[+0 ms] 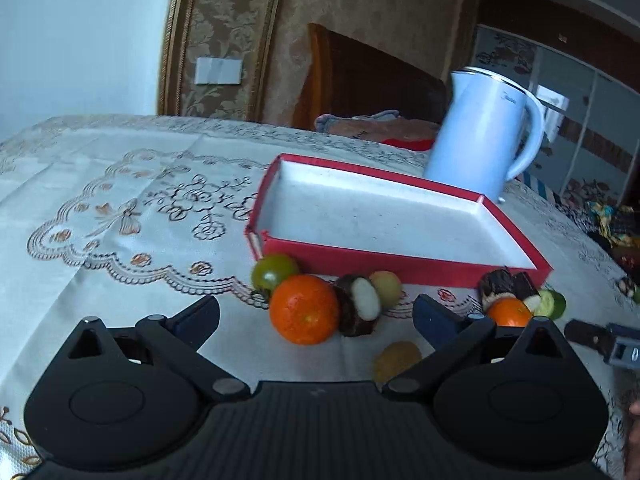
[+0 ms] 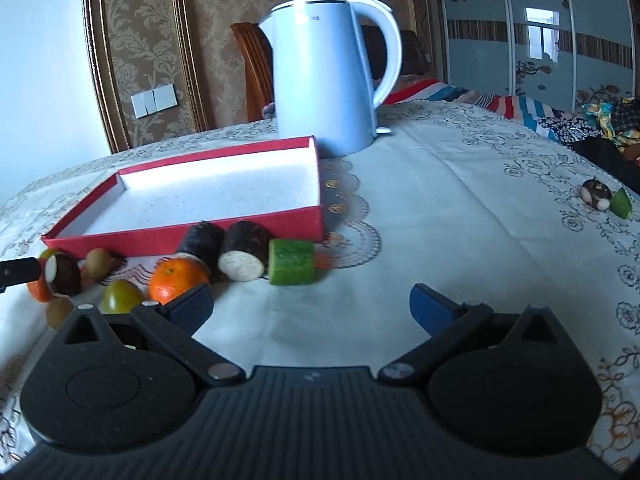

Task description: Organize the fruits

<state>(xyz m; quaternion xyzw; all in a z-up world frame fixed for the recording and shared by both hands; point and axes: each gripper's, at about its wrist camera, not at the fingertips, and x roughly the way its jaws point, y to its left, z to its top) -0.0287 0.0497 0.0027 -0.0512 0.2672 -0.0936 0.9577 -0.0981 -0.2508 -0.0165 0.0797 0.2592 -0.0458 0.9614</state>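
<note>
Fruit is lying in a loose row along the near wall of a shallow red cardboard tray (image 1: 400,266) with a matte white floor, on a lace-patterned desk (image 1: 120,208). Beside the tray's near wall in the left view are sitting a glossy orange (image 1: 304,309), a green tomato (image 1: 275,271) and a dark-skinned, white-fleshed cylinder (image 1: 359,305). The left tool (image 1: 316,312) is hanging spread wide, gripping nothing. The right view alone is showing a green cut chunk (image 2: 291,261) by the tray's corner; the right tool (image 2: 310,304) is gaping wide and empty. A smooth white plastic kettle (image 2: 328,76) is standing behind the tray.
</note>
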